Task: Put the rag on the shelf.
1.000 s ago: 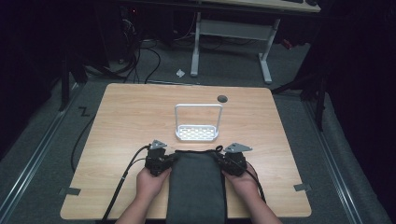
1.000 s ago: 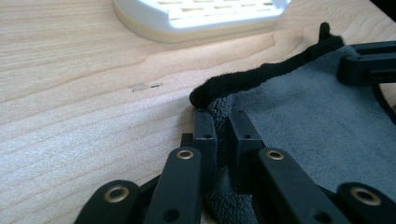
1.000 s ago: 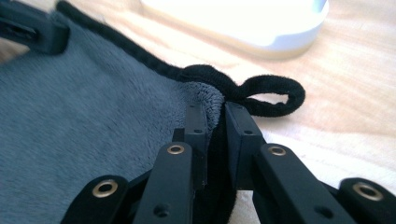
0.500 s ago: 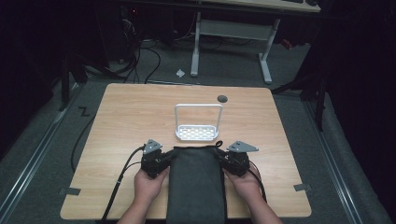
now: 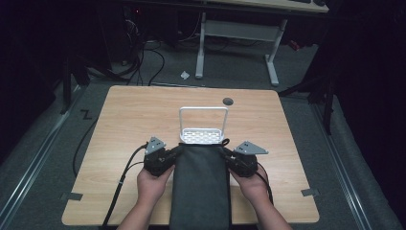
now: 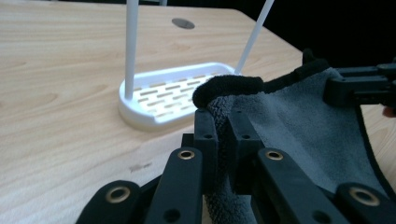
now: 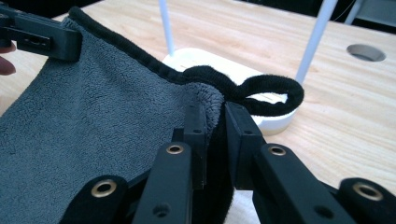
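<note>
The left gripper (image 6: pixel 223 135) has its two black jaws pinched on the far left corner of a dark grey microfibre towel (image 6: pixel 308 126), the cloth bunched between them and the towel's black piped edge (image 6: pixel 229 86) curling up over the jaw tips. From the high view the same left gripper (image 5: pixel 168 155) sits at the near middle of the table, held by the person's left hand (image 5: pixel 152 184), with its grey three-cornered plate on top and a black cable (image 5: pixel 122 179) trailing off toward the near left.

The right gripper (image 7: pixel 215 121) is likewise closed on the towel (image 7: pixel 88 135), at its far right corner, where the black edging (image 7: pixel 266 88) forms a loop just beyond the jaws. In the high view the right gripper (image 5: pixel 232 160) lies to the right of the cloth, held by the right hand (image 5: pixel 251 184).

Between the two grippers the towel (image 5: pixel 201 187) stretches as a long dark strip, running from its held far edge back over the near edge of the table toward the person.

Just beyond the towel's far edge stands a white rack (image 5: pixel 203 129): a slotted oval base with a tall, thin hoop rising from it. The towel's edge is just beside or touching its base; I cannot tell which.

The wooden table (image 5: pixel 124 120) has a round cable hole (image 5: pixel 228 101) on the far side, right of centre. Beyond it is dark floor with cables and a desk frame.
</note>
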The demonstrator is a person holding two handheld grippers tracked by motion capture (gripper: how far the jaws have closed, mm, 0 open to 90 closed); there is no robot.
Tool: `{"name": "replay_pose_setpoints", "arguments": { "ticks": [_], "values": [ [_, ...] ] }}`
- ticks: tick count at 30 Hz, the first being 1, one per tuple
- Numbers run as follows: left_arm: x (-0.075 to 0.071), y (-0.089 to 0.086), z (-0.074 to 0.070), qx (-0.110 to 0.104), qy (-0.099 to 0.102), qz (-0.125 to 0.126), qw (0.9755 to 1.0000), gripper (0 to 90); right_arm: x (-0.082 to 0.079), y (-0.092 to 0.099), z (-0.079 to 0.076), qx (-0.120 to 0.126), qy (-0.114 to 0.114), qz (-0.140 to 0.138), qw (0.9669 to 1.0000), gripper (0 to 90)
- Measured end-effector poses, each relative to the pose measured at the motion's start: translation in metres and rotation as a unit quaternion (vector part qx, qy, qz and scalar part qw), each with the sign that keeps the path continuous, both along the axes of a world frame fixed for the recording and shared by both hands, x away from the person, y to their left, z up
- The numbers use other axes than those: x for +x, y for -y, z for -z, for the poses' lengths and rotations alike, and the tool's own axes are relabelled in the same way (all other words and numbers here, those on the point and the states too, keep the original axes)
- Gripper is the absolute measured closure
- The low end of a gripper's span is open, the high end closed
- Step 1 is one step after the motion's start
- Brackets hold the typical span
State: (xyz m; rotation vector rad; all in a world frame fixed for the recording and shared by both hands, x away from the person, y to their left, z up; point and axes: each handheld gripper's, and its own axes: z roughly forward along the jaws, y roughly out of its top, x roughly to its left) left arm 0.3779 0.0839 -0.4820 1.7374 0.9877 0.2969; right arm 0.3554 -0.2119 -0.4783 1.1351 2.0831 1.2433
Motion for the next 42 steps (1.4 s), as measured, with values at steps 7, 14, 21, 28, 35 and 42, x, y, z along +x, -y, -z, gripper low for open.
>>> {"name": "replay_pose_setpoints", "arguments": {
  "ticks": [7, 14, 21, 28, 35, 42],
  "values": [
    [0.005, 0.005, -0.025, -0.005, 0.027, -0.001, 0.9996, 84.1, 0.002, 0.003, -0.018, 0.009, 0.031, 0.012, 0.9994, 80.3],
    [0.009, 0.004, -0.054, -0.015, 0.056, -0.008, 0.9983, 84.2, 0.005, 0.003, -0.048, 0.017, 0.071, 0.019, 0.9971, 80.3],
    [0.014, 0.000, -0.080, -0.023, 0.081, -0.015, 0.9964, 84.3, 0.009, 0.003, -0.073, 0.029, 0.093, 0.022, 0.9950, 80.3],
    [0.015, -0.003, -0.101, -0.029, 0.105, -0.020, 0.9939, 84.5, 0.010, 0.000, -0.096, 0.030, 0.117, 0.019, 0.9925, 80.3],
    [0.016, -0.004, -0.119, -0.035, 0.122, -0.022, 0.9916, 84.5, 0.010, 0.000, -0.114, 0.039, 0.136, 0.020, 0.9897, 80.3],
    [0.016, -0.004, -0.140, -0.036, 0.143, -0.021, 0.9888, 84.5, 0.010, 0.001, -0.132, 0.047, 0.150, 0.020, 0.9874, 80.4]
  ]
}}
